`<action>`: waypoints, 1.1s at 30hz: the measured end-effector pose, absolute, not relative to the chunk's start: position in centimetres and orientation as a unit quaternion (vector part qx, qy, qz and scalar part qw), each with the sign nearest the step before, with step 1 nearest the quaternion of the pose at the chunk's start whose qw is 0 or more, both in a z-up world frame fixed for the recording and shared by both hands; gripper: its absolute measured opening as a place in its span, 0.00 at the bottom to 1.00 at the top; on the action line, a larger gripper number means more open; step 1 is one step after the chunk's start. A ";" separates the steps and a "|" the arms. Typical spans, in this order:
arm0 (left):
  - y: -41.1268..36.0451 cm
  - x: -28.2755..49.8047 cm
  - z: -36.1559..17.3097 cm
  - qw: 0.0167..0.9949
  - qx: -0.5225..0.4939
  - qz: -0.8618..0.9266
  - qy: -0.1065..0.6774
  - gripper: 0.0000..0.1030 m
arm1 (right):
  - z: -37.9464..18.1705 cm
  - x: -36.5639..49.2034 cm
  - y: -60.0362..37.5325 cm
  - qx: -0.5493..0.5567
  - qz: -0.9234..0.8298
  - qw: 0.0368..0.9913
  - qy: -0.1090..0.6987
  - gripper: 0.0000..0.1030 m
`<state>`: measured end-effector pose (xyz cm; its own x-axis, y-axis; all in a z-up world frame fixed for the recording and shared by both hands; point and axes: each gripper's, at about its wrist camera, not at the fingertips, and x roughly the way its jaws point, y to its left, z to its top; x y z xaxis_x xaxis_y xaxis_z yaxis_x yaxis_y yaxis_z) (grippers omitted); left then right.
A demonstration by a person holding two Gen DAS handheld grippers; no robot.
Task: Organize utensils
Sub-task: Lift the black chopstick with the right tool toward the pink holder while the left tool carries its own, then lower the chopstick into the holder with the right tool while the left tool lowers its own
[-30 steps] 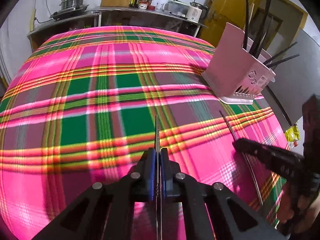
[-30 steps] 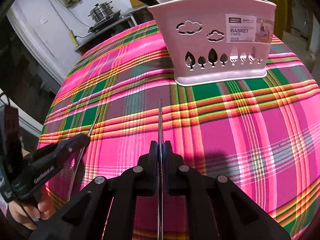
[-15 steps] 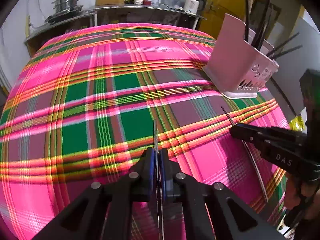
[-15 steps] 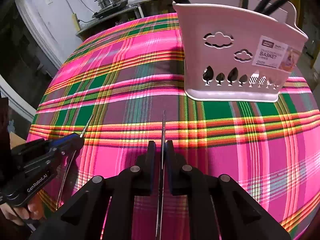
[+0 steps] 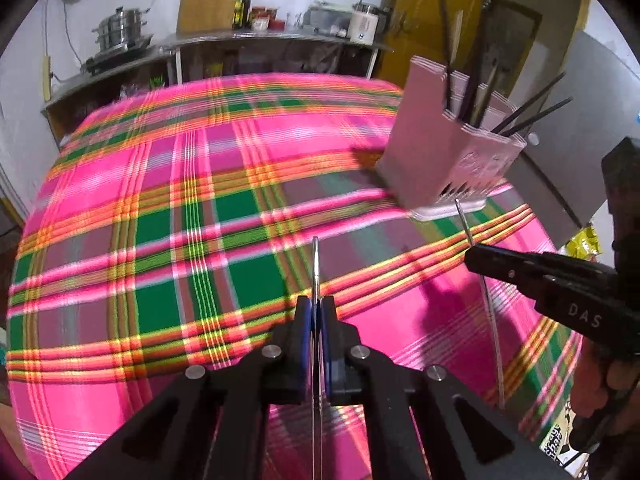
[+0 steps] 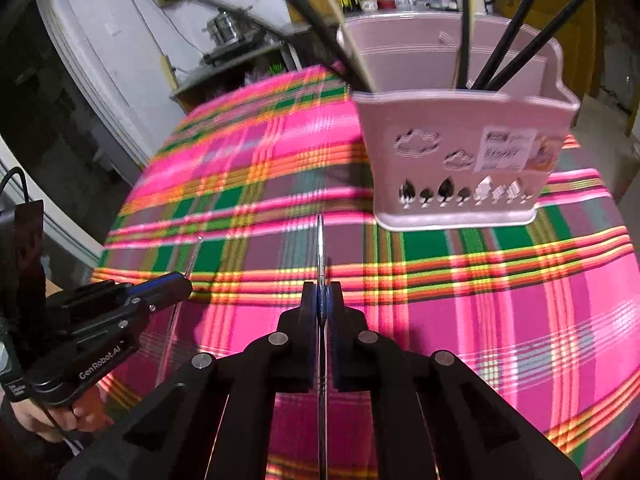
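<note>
A pink slotted basket (image 5: 436, 160) (image 6: 460, 192) stands on the plaid tablecloth (image 5: 168, 208) (image 6: 500, 300), with several dark chopsticks (image 5: 532, 110) (image 6: 516, 40) upright in it. My left gripper (image 5: 316, 308) (image 6: 188, 285) is shut on a thin metal utensil (image 5: 315, 256) (image 6: 194, 254) that pokes forward past its pads. My right gripper (image 6: 322, 294) (image 5: 471, 255) is shut on a second thin metal utensil (image 6: 319, 240) (image 5: 462, 220). Both are held above the cloth, short of the basket. The right one's tip points at the basket's base.
A counter (image 5: 224, 40) behind the table carries steel pots (image 5: 120, 30), bottles and a white cooker (image 5: 364, 26). A yellow door (image 5: 424, 8) is behind the basket. The table drops off at right in the left wrist view. A hand (image 6: 44, 416) grips the left tool.
Both grippers have risen off the cloth with their utensils still clamped. The basket now sits lower in both views. The right jaws stayed shut on their utensil.
</note>
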<state>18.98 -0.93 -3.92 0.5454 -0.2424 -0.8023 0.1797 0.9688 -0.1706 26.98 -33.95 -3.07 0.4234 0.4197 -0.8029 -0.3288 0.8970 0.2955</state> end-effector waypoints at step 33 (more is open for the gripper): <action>-6.0 17.8 5.9 0.896 -0.058 -0.212 0.386 0.04 | 5.6 23.2 -39.9 0.093 0.208 0.886 0.403 0.05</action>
